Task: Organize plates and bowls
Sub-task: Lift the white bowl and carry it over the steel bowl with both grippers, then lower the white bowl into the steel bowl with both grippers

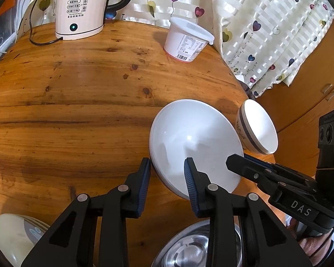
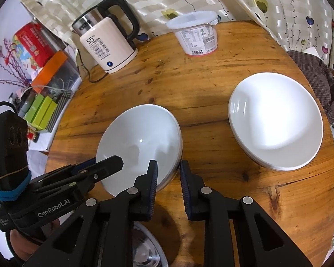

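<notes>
Shows a round wooden table [image 2: 211, 84] with a white plate [image 2: 140, 133] near the middle, close to the near edge. Grips that plate from both sides.

On the plate's left rim: the left gripper [image 1: 167, 162], clamped on it, with one blue pad [image 1: 145, 178] outside the rim and the other over the inside.

On the plate's right rim: the right gripper [image 2: 168, 164], clamped the same way (one finger in, one finger out).

To the right of the held plate, well apart from it: a stack of white plates [image 2: 276, 122], flat on the table.

At the right edge of the table, seen from the left wrist: a small white bowl [image 1: 258, 126] with a dark stripe under its rim.

Right under the grippers, at the near edge: a shiny steel bowl [image 1: 198, 249].

Low in the left corner: a pile of cream plates [image 1: 11, 238].

At the far side of the table: a cream kettle [image 2: 109, 46] with a black handle, and beside it a white tub [image 2: 198, 37] with its lid on.

Behind it all: a pale curtain [image 2: 267, 0] with hearts.
</notes>
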A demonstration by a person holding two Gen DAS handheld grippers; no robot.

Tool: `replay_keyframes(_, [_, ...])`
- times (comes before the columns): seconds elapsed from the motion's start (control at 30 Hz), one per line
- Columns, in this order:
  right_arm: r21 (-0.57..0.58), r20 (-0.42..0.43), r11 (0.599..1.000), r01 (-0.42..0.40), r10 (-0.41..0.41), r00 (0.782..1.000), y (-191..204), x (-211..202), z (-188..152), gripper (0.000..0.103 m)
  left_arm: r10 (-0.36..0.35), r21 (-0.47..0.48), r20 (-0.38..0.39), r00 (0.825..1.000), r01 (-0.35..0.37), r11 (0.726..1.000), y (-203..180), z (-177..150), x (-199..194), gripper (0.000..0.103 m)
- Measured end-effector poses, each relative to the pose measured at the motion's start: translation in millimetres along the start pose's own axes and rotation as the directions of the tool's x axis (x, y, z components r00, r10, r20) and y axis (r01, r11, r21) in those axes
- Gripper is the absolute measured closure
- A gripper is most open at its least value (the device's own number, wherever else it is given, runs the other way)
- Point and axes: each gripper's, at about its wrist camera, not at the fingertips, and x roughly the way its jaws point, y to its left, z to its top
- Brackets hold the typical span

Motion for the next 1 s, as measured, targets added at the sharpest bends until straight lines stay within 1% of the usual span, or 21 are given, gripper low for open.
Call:
replay_keyframes(0.17, [-0.011, 0.012, 1.0, 0.004, -0.003, 1.0, 4.3, -6.3, 0.7, 0.083, -0.005, 0.0, 0.01, 1.0, 0.005, 1.0, -0.8, -0.3, -7.7, 0.071])
replay_keyframes(0.57, [-0.028, 0.033, 1.0, 0.01, -0.009, 0.999, 18.4, -26.4, -9.3, 0.083, -0.008, 0.012, 0.035, 0.999, 0.007, 1.0, -5.4, -7.4, -28.5, 0.071])
replay_keyframes(1.0, [-0.049, 0.041, 0.999, 0.006, -0.004, 0.999, 35.8, -49.0, -33.2, 0.083, 0.0, 0.023, 0.053, 0.999, -0.001, 1.0, -9.5, -34.8, -59.1, 0.071])
